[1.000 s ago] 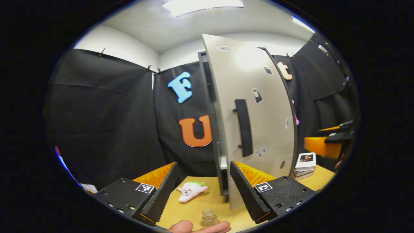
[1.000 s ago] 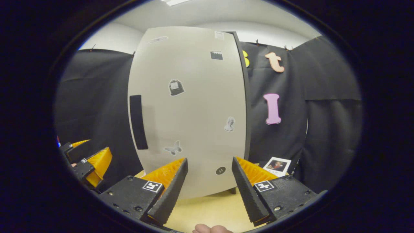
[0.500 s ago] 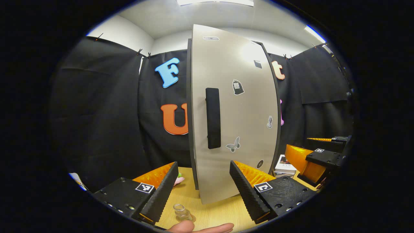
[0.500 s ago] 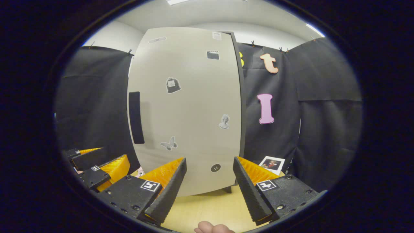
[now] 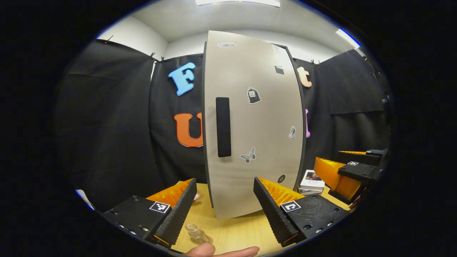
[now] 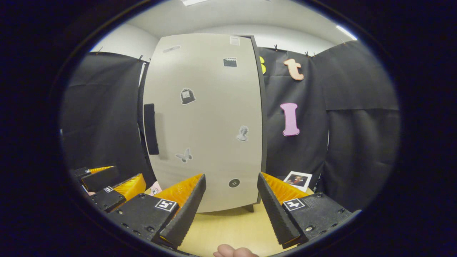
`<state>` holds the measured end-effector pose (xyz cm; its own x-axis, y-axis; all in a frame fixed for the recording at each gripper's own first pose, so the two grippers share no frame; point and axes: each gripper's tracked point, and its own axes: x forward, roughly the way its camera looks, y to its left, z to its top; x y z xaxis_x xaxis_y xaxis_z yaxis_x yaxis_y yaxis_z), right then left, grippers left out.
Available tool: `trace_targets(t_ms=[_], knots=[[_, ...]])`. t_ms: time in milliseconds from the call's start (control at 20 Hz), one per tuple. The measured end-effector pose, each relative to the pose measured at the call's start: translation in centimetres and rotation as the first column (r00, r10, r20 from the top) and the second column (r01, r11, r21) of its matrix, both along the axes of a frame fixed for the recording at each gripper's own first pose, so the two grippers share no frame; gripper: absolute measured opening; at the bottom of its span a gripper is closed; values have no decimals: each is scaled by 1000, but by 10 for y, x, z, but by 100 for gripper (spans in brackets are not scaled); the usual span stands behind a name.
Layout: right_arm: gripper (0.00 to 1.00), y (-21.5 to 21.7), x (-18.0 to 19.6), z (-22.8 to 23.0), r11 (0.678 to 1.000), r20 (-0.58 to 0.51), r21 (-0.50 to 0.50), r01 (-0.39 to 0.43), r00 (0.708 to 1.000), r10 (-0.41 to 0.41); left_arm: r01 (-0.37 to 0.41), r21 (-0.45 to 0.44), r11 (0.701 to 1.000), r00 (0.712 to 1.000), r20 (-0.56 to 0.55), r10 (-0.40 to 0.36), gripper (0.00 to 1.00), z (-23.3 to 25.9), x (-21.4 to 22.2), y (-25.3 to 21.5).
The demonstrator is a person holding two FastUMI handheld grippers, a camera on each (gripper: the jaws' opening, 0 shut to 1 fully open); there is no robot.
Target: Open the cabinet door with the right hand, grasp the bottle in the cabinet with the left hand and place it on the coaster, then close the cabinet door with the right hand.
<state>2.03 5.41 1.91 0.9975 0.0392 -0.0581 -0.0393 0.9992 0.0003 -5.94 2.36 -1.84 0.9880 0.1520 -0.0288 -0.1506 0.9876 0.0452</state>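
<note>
The bottle (image 5: 196, 234) stands on the worktop (image 5: 235, 232) just below the left claw (image 5: 223, 207) (fingers apart); right claw (image 6: 230, 205) also gapes.

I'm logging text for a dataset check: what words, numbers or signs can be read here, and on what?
Stickers on the cabinet door: too small to read.
Book cover: blurred, unreadable.
Square tags on the left gripper: black-and-white patterns, no words.

Ceiling lights (image 5: 237, 2) lit the booth evenly; glare washed the cabinet door (image 5: 251, 117), and fisheye distortion bowed its edges.
</note>
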Motion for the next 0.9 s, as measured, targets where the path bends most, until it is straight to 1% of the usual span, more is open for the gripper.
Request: trace_targets(t_ms=[900], knots=[[94,-4,-3,-5,1000,-17,13,0,1000,0,5,-22,1000,1000,-7,-5,96,1,-4,-3]])
